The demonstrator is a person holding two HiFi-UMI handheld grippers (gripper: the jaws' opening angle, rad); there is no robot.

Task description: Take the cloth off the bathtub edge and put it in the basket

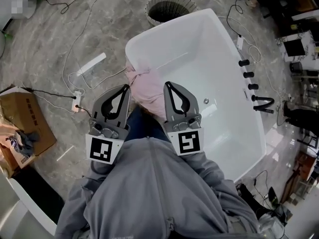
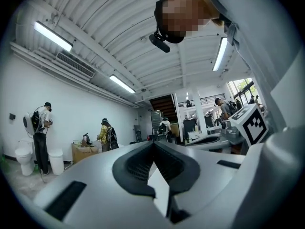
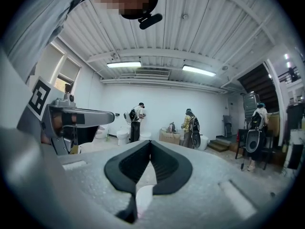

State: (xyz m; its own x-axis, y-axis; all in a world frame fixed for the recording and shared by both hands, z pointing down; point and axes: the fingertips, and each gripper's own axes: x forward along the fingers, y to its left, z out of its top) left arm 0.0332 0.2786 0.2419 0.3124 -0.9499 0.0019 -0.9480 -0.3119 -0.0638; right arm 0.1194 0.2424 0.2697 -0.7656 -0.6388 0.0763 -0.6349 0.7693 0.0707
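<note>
Pink fabric: the cloth [image 1: 144,89] lies bunched over the rim of the white bathtub [image 1: 209,54], at the tub's near-left edge, with part of it sagging inside. Its long axis seems to run along that rim toward the person, with a knotted lump at the far end.

Left gripper [image 1: 127,87]: jaws clenched, nothing between them, tip at the cloth's outer side, outside the tub. Right gripper [image 1: 168,84]: jaws pressed together too, empty, tip at the cloth's inner side, over the tub. Both are held level and point along the tub. The cloth sits between the two tips and slightly below them. Neither is clearly closer, though the lump is on the left gripper's side.

Basket [image 1: 168,8]: on the floor just past the tub's far end, well apart from the cloth.

Judgement: the jaws must open before any grasp.
</note>
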